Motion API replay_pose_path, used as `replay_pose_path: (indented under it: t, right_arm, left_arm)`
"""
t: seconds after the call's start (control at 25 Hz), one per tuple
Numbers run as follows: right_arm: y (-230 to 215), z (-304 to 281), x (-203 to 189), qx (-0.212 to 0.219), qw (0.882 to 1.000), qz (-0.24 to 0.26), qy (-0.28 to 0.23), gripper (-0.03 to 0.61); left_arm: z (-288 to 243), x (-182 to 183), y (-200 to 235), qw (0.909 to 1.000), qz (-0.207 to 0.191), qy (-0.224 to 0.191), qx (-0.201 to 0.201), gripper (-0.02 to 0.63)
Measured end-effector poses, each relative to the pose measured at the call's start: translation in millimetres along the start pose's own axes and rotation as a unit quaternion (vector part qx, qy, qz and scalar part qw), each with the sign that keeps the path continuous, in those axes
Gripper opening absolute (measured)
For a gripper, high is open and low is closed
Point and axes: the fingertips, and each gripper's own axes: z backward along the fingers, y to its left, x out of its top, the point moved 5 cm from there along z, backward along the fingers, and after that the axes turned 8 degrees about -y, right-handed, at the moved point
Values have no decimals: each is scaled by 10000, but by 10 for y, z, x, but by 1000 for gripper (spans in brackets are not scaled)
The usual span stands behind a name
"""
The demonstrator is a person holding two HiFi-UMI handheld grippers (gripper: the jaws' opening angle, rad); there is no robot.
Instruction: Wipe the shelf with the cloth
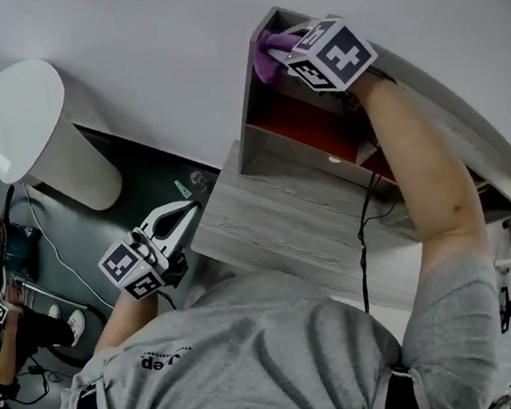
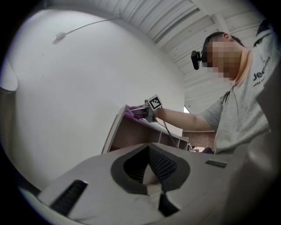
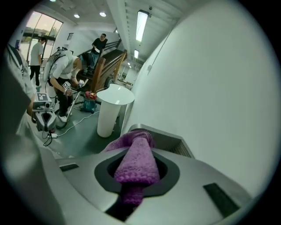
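Right gripper [image 1: 289,56] clamped on purple cloth [image 1: 269,57], which is pressed to the top board of the shelf [image 1: 308,152] at its left corner. Left gripper [image 1: 182,214] closed, empty, low and left of the shelf. Wiping looks under way. Can't judge how much of the shelf is already done.

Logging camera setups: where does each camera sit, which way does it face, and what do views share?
Head view: on the head, steeply down at the shelf; shows shirt, arms, left gripper, right gripper.
Left gripper view: held low, looking up past shut fingers at shelf and person.
Right gripper view: at the shelf top, along fingers shut on the cloth, towards the wall.
All three show the cloth.
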Motion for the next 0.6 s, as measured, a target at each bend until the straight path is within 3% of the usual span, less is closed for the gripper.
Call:
replay_pose_path:
  t: [0.2,0.4,0.6]
  right_arm:
    - [27,381,-236,158,9981,487,356,66]
    - [-146,1742,-1246,142,9958,606,665,66]
    - [-328,3278,-2463,145,9914,346,1253,66]
  left_arm:
    - [-526,-190,-480,9997,-43,133,-175,20]
    - [-1284,-591,-1341,9991,-59,205,-364,20]
    - [-2074,-1020,-2173,9975,150,221,-660,20]
